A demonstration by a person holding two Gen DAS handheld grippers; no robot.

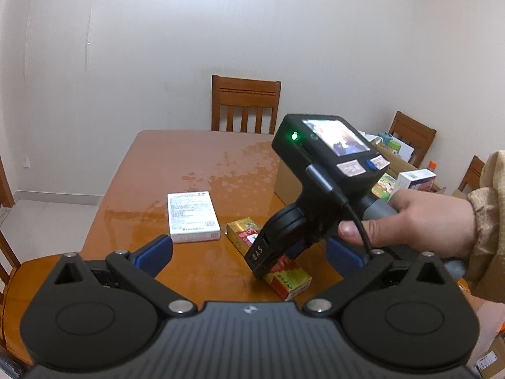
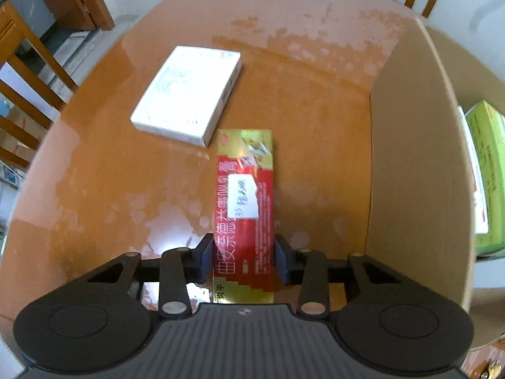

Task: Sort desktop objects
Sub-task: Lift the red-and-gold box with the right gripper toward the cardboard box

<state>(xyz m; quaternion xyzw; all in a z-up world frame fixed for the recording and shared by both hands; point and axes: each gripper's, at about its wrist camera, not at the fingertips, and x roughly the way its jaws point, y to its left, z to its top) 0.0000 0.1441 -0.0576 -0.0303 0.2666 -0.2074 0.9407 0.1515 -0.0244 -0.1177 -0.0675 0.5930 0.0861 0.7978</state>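
Blue pads of the right tool [image 2: 244, 260] sit on both long sides of the red-and-gold box [image 2: 245, 203], pressed against it near the tool's end of the box, so the tool is closed on the box. The box lies flat on the desk [image 2: 94, 173] and runs straight ahead of the tool, with a white handwritten label on its top face. Ahead and to the left of the right tool lies the white box [image 2: 187, 93], flat on the desk, its near corner just beside the far end of the red-and-gold box. To the right of the right tool stands the brown wall of a cardboard carton [image 2: 416, 158], and a green box [image 2: 487, 173] shows beyond that wall.

From the left wrist, the left tool [image 1: 249, 254] has its blue pads set wide apart with nothing between them; it is open above the desk. Ahead of it the person's right hand [image 1: 410, 221] grips the handle of the right tool, which points steeply down onto the red-and-gold box. The white box lies ahead and slightly left of the left tool. A wooden chair [image 1: 246, 104] stands at the far side of the desk.
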